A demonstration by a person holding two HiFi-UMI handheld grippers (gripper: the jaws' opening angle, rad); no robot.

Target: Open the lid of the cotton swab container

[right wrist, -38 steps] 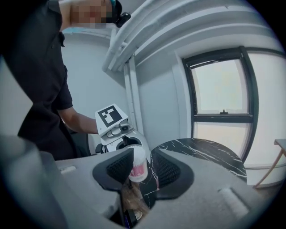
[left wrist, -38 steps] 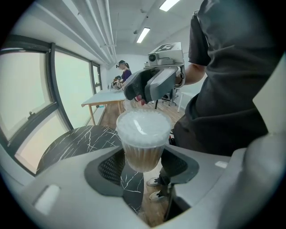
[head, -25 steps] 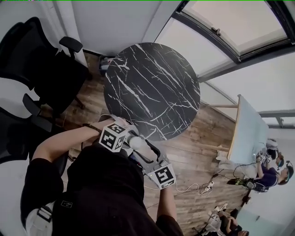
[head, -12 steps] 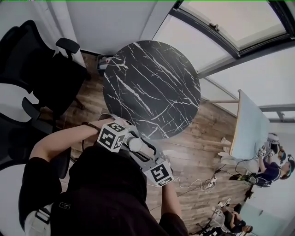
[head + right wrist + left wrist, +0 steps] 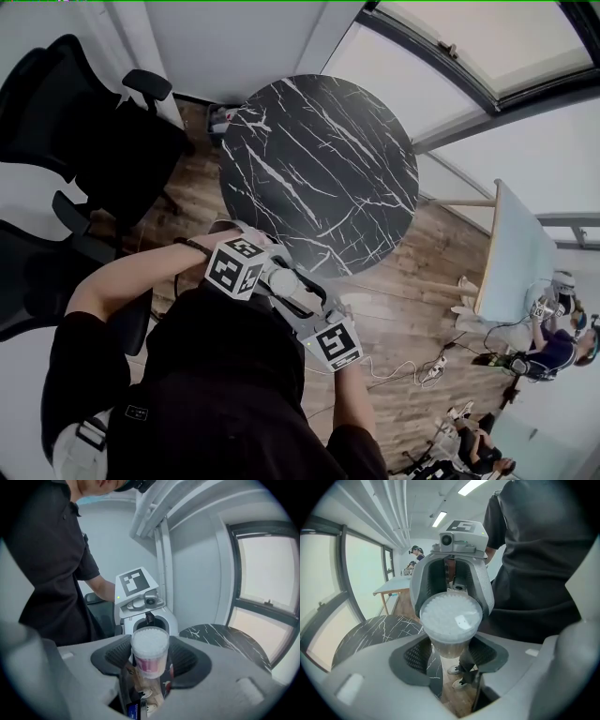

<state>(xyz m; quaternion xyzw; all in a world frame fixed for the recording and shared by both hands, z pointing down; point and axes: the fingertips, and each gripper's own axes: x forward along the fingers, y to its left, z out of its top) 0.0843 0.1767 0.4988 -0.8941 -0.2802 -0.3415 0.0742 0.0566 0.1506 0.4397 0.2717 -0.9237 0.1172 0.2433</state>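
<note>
We look down on a person in a black short-sleeved shirt [image 5: 216,394] who holds two grey handheld grippers close to the body, nose to nose. Between them is the small clear round plastic cotton swab container [image 5: 451,619], packed with white swab tips and banded by a pink label. It is held in the air in front of the person, over the floor beside the table.

The left gripper [image 5: 450,654] has its dark ribbed jaws drawn narrow on the container's body, one pad touching each side. The right gripper [image 5: 150,665] meets it from the opposite side and is clamped on the same container in the same way. The clear lid [image 5: 150,638] is at the top end. We cannot tell whether it is loosened.

Just beyond the grippers stands a round black marble-look table with white veins [image 5: 319,169]. The brown wooden plank floor [image 5: 412,281] runs under it. Black office chairs [image 5: 84,131] stand to the left, near a white wall [image 5: 234,37]. Large dark-framed windows [image 5: 469,47] line the right side. Farther right is a pale rectangular table on wooden legs [image 5: 511,258], with other people [image 5: 548,352] near it and cables [image 5: 412,377] lying on the floor.
</note>
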